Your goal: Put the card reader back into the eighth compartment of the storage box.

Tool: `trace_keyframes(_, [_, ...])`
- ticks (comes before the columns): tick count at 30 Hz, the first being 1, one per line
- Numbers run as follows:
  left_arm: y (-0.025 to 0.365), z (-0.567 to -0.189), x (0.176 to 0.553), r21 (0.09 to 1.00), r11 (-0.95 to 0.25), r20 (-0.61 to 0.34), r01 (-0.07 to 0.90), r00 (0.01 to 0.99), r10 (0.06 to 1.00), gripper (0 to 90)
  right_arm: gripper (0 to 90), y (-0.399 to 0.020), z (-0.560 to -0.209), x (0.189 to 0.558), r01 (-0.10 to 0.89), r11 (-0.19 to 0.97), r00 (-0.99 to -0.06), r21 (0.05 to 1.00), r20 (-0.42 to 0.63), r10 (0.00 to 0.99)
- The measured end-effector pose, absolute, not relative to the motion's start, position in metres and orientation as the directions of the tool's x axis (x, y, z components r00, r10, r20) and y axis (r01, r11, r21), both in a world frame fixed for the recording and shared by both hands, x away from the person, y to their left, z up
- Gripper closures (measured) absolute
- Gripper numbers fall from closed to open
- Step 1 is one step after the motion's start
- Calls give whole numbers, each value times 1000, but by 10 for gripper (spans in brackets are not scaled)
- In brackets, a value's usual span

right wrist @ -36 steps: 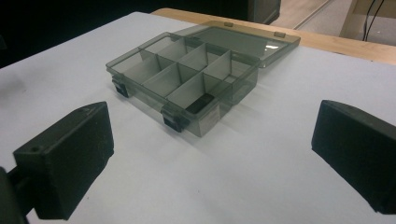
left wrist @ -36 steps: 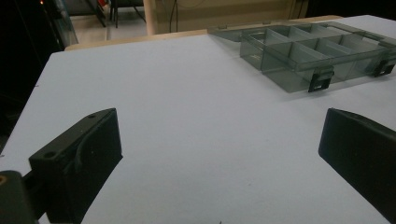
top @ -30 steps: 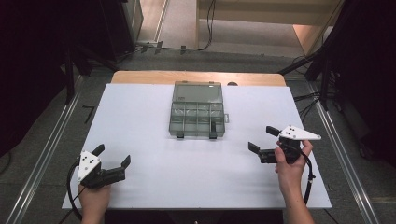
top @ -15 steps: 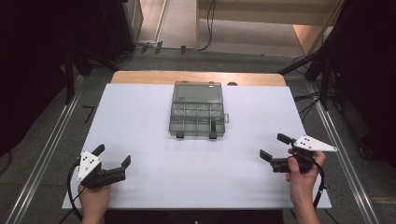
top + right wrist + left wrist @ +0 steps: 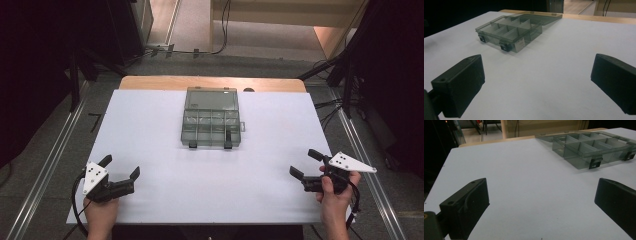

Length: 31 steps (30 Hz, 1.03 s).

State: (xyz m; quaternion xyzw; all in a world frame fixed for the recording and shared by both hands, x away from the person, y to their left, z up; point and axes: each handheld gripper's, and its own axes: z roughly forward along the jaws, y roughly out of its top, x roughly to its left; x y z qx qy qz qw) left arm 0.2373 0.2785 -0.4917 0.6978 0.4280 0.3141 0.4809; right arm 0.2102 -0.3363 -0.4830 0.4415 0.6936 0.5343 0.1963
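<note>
1. A white rectangular table top point(image 5: 165, 125) lies in front of a seated person, whose 2 hands come in from the near edge, each holding a black two-jaw gripper.
2. The left gripper point(image 5: 120, 168) sits near the table's near left corner, low over the white surface. Its 2 jaws are spread wide, with nothing between them.
3. The right gripper point(image 5: 306, 164) sits near the near right corner, with a grey three-cornered plate on top. Its 2 jaws are also spread wide and hold nothing.
4. A smoky grey, see-through plastic compartment box point(image 5: 210, 122) rests on the table, centred toward the far edge and well apart from both grippers. Its lid is folded back flat behind it, toward the far side.
5. The open tray is split by dividers into small compartments. 2 dark latches hang on its near wall.
6. In the left gripper view the box point(image 5: 589, 145) lies ahead and to the right of the jaws.
7. In the right gripper view the box point(image 5: 510, 28) lies ahead and to the left.
</note>
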Motion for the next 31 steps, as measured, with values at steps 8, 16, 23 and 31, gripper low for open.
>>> trace_keyframes(8, [279,-492,237,940,-171,27,294,437,899,0,0,-354,-489,200,397,20,-519,917,207,830])
trace_keyframes(16, [280,-491,238,943,-156,12,295,438,899,0,0,-370,-498,192,387,20,-491,922,187,851])
trace_keyframes(23, [283,-491,238,946,-134,-10,296,437,899,0,0,-381,-513,188,381,15,-475,924,182,861])
trace_keyframes(31, [284,-491,238,945,-133,-12,299,439,898,0,0,-382,-517,191,389,3,-468,921,195,862])
